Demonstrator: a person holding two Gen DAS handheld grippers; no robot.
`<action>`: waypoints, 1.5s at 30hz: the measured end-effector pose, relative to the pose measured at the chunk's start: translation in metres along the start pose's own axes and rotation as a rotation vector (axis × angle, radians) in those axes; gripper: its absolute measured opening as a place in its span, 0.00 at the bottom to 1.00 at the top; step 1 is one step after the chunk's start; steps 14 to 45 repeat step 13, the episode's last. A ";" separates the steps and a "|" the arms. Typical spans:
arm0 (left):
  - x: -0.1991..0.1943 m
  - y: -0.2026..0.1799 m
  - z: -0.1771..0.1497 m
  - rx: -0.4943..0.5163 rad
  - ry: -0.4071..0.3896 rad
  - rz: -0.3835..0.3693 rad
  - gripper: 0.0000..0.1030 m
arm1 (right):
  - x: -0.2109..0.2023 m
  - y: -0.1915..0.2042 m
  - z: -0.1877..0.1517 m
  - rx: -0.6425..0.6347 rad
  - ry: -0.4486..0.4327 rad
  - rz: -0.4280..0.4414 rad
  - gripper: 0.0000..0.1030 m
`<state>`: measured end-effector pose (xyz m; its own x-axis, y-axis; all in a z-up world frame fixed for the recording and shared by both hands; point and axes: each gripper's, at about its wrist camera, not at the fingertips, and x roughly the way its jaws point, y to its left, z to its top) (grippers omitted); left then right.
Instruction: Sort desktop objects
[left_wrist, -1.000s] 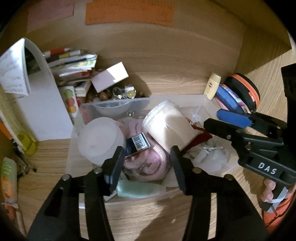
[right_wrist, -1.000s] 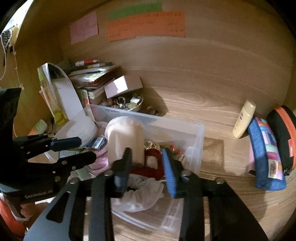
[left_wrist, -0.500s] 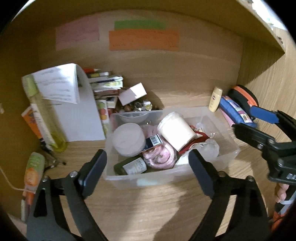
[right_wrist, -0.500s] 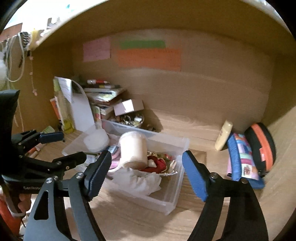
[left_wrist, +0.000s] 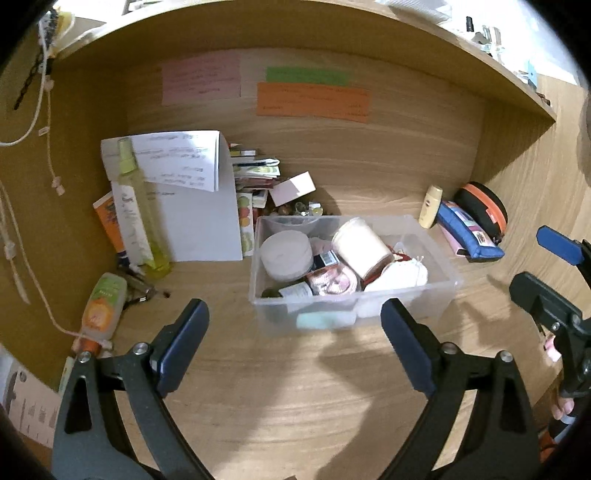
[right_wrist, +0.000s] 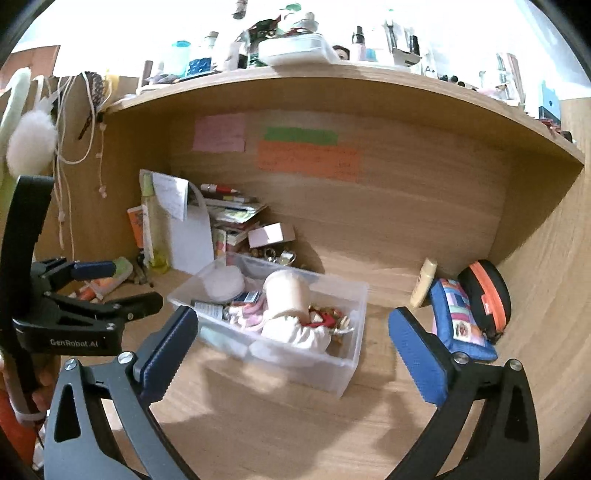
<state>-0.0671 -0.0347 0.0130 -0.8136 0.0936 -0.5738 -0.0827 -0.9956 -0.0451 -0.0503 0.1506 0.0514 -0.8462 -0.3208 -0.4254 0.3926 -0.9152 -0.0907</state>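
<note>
clear plastic bin (left_wrist: 439, 266) sits on the wooden desk (left_wrist: 295, 398) in front of you, near the middle of the alcove, and it is packed: a round white lidded tub (left_wrist: 286, 254) at its left, a cream cup (left_wrist: 360, 247) lying tilted beside it, a pink coiled thing (left_wrist: 332, 282) in front of those, a dark bottle with a white label (left_wrist: 291, 291) at the near left corner, and white cloth (left_wrist: 400, 273) toward the right.

your left gripper (left_wrist: 294, 341) hangs above bare desk just short of the bin's near wall, its jaws spread wide and holding nothing. your right gripper (right_wrist: 293, 349) is also spread wide and empty, with the bin seen between its blue pads (right_wrist: 417, 354).

outside the bin, a tall yellow-green spray bottle (left_wrist: 138, 206) leans against folded white paper (left_wrist: 192, 206) at the left, with an orange-labelled tube (left_wrist: 101, 310) lying on the desk nearer you. a heap of booklets (left_wrist: 255, 173) and a small white box (left_wrist: 293, 188) lie behind the bin. to the right, a cream bottle (left_wrist: 430, 206) stands by the back wall, touching a blue pouch (left_wrist: 469, 232), with a black case trimmed in orange (left_wrist: 482, 210) beside that. pink, green and orange notes (left_wrist: 312, 101) are stuck on the back panel.
</note>
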 end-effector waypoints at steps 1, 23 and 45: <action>-0.003 0.000 -0.003 -0.003 0.000 -0.002 0.92 | -0.001 0.001 -0.002 0.002 0.002 0.005 1.00; -0.013 -0.007 -0.015 0.003 -0.014 -0.015 0.95 | -0.004 -0.003 -0.015 0.070 0.031 0.003 1.00; -0.013 -0.007 -0.015 0.003 -0.014 -0.015 0.95 | -0.004 -0.003 -0.015 0.070 0.031 0.003 1.00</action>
